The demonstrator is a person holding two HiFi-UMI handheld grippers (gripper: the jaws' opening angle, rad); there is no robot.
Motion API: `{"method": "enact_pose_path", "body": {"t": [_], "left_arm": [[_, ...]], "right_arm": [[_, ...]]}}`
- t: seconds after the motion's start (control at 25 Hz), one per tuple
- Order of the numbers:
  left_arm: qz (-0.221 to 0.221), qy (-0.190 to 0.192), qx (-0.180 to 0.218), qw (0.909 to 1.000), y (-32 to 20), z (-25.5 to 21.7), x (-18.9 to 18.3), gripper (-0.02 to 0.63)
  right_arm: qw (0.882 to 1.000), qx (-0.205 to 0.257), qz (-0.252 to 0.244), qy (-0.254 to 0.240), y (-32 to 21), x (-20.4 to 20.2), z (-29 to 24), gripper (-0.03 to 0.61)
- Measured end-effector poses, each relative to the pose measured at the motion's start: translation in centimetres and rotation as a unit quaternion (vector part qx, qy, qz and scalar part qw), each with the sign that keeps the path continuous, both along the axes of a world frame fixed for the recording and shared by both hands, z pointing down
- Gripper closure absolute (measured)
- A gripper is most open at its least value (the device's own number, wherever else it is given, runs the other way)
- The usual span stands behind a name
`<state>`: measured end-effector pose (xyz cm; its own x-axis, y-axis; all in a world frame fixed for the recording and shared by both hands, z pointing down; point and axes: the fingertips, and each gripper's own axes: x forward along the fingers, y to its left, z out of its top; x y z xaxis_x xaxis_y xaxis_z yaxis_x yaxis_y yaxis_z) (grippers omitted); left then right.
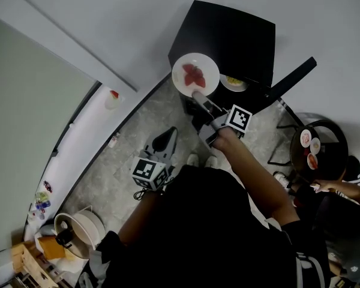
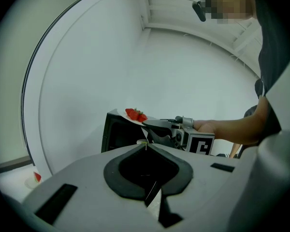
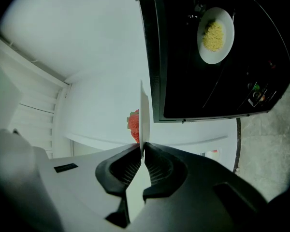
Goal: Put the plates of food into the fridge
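While right gripper clamps rim of plate, strawberries ride on it, just beside black fridge. Second plate, yellow food, inside fridge. Left gripper closed, empty, held apart.

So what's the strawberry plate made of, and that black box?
The strawberry plate looks like glazed ceramic or hard plastic: white, smooth, with a thin stiff rim. The black box could be painted metal or plastic: flat, dark, straight-edged.
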<state>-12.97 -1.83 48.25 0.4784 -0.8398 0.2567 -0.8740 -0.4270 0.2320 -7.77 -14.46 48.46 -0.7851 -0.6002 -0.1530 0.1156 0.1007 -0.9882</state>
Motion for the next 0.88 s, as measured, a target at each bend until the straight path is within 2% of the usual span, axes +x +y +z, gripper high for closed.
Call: {"method": "enact_pose_path", "body": {"t": [0.28,0.48,0.68,0.88], "left_arm": [[-0.001,0.006,-0.016,0.9999,1.0,0.9,0.0,0.591],[0.004,0.005,-0.018,0.9998,1.1,1.0,-0.1,0.591],[0.003,0.002,-0.021,0.9998,0.7,1.0,-0.4,0.591],[-0.001,0.002,-0.023,0.9997,0.5,1.4,-0.9,0.591]], "right_arm": [[1.0,-0.002,-0.025,-0.002,2.2,-0.6,0.7,0.54],[0.999,-0.024,-0.031,-0.013,3.2,-0.7,1.8,0.541],[0.999,-0.028,-0.038,-0.001,3.6,-0.6,3.1,0.541],[0.998,-0.055,-0.033,0.012,3.6,-0.3,5.7,0.541]]}}
